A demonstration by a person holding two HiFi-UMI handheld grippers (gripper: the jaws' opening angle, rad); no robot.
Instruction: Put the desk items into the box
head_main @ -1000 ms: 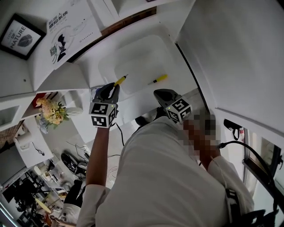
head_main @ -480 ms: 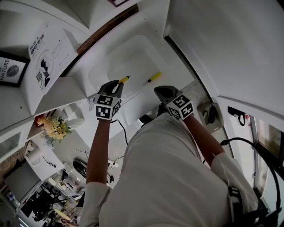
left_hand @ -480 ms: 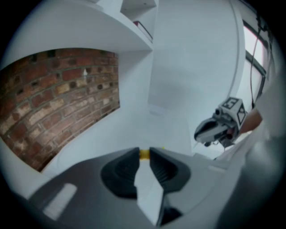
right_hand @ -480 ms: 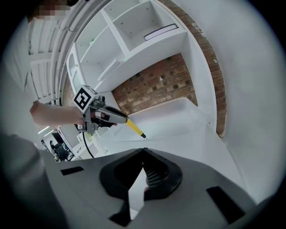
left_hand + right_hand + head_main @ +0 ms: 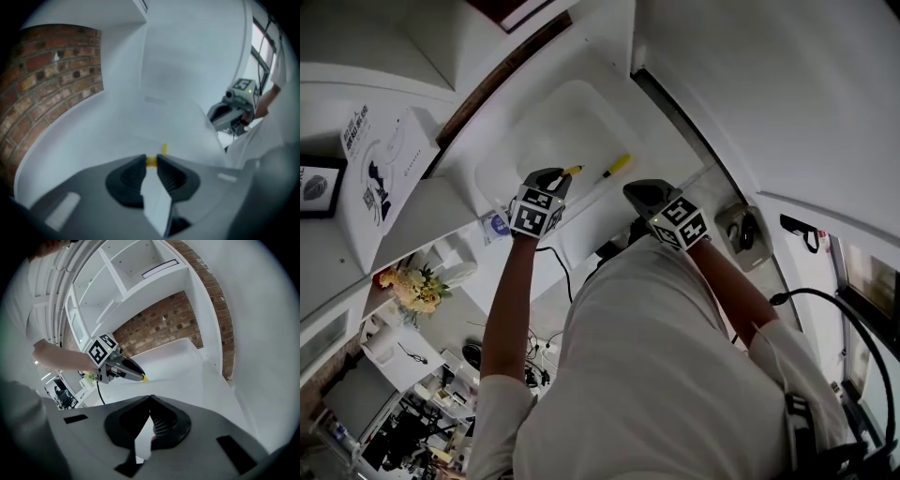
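Lowered left claw (image 5: 559, 175) pinches a slim yellow pen (image 5: 574, 171).

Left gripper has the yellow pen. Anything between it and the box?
Nothing visible. The left gripper, jaws shut on the yellow pen, is at the white box's near edge. A second yellow pen lies inside, off to the right; the right gripper, shut and empty, sits aside.

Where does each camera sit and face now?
Head view: on the head, steeply down at the white box; torso and both arms show.
Left gripper view: on the left tongs, facing into the box; its jaws grip a yellow pen.
Right gripper view: on the right tongs, facing the box; jaws shut, empty.
Each gripper view shows the other tongs.
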